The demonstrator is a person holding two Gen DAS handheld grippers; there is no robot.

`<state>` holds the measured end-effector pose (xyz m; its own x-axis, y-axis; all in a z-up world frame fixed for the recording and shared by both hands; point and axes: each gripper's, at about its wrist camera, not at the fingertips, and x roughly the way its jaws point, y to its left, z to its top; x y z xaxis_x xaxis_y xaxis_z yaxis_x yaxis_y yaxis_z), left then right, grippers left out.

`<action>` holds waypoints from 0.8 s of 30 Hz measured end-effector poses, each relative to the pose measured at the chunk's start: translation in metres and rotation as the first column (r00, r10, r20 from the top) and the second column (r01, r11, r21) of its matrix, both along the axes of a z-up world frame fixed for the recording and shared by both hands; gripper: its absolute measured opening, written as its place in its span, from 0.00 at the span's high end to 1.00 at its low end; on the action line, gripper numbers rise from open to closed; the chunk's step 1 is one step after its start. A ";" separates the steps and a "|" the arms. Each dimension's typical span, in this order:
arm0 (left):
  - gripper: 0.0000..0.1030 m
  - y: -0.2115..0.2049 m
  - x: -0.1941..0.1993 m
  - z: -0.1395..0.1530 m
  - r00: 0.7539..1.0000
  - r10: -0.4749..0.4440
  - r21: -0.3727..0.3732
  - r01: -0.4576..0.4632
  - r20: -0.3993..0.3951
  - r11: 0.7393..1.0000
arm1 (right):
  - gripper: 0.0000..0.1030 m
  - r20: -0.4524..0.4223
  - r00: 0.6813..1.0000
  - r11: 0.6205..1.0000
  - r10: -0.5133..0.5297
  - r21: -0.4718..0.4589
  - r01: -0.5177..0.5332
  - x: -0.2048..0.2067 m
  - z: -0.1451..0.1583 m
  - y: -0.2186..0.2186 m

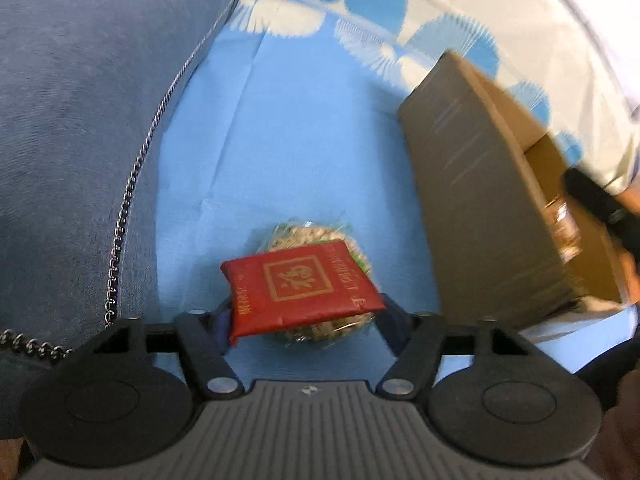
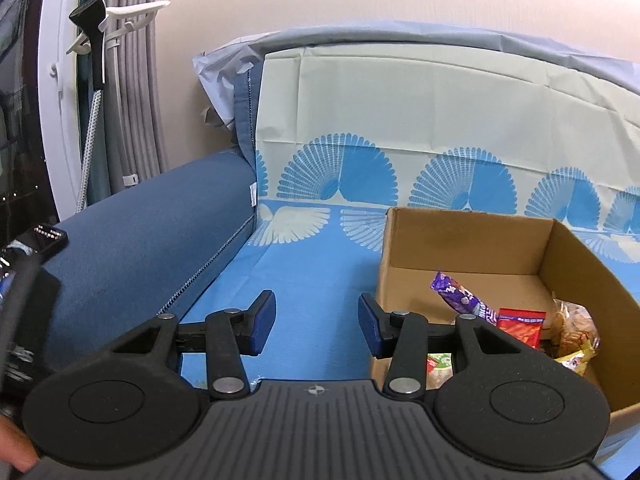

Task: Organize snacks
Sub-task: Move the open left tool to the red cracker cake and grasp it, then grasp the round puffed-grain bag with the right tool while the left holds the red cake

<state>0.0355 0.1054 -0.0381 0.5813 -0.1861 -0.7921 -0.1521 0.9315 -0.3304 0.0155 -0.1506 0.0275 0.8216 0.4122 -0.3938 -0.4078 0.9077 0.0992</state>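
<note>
A red snack packet point(image 1: 304, 288) with a gold emblem lies across a round rice cracker in clear wrap point(image 1: 320, 236). My left gripper point(image 1: 306, 316) spans the packet, whose two ends meet the pads, so it is shut on it just above the blue sheet point(image 1: 300, 140). An open cardboard box point(image 2: 472, 240) stands to the right and holds a purple wrapper point(image 2: 460, 294), a red packet point(image 2: 520, 326) and a bagged pastry point(image 2: 574, 326). Beside the box's left wall, my right gripper point(image 2: 316, 320) hangs open with nothing between its fingers.
The blue sofa armrest point(image 2: 140, 248) with a zipper seam bounds the seat on the left. A fan-patterned cover point(image 2: 400, 120) drapes the backrest. Seen from the left wrist, the box point(image 1: 480, 200) fills the right side, with a hand point(image 1: 628, 196) at its far edge.
</note>
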 end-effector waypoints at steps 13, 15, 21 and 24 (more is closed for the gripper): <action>0.32 0.017 -0.012 0.029 0.991 0.037 0.021 -0.040 0.129 0.999 | 0.51 -0.006 0.997 0.994 0.080 -0.070 -0.081 -0.014 -0.012 0.020; 0.32 0.027 -0.013 0.038 0.982 0.056 0.014 -0.060 0.181 0.998 | 0.49 0.000 0.995 0.992 0.097 -0.082 -0.096 -0.018 -0.014 0.029; 0.32 0.026 -0.028 0.034 0.951 0.006 0.069 -0.028 0.308 0.997 | 0.43 0.000 0.991 0.983 0.137 -0.124 -0.136 -0.026 -0.022 0.053; 0.32 0.029 -0.035 0.033 0.942 0.027 0.027 -0.039 0.336 0.999 | 0.32 -0.019 0.982 0.969 0.189 -0.160 -0.189 -0.031 -0.030 0.068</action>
